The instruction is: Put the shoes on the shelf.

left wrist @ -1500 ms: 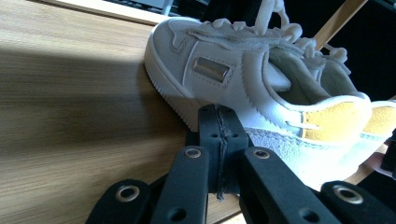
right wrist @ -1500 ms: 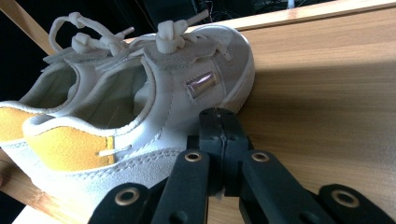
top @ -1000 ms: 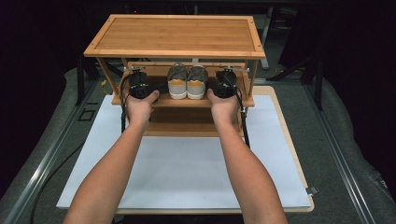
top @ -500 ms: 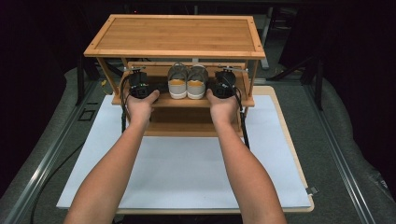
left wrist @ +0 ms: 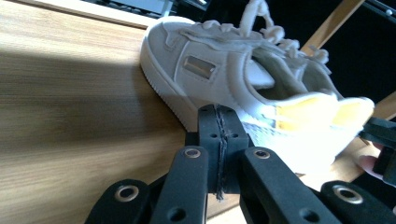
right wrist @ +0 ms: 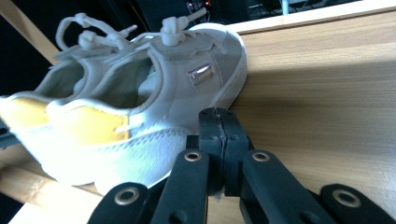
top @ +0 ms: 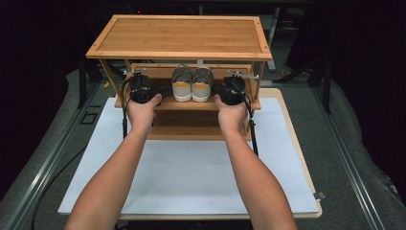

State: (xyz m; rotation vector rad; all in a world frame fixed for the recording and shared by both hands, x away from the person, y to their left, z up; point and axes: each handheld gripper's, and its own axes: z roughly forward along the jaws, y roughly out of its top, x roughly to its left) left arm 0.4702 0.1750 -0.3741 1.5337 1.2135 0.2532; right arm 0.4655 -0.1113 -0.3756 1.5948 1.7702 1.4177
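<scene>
The pair of shoes (top: 192, 84) stands on the middle shelf (top: 165, 102) of the wooden rack (top: 179, 38), heels toward the person, the two shoes side by side and touching. The left gripper (left wrist: 218, 140) has its jaws pressed together with nothing between them, and its tip is very close to the outer side of the left shoe. The right gripper (right wrist: 219, 140) is closed and empty too, just beside the right shoe. Judging from this, the shoes are not yet gripped; both grippers flank them, so pushing or lifting them is not yet done.
</scene>
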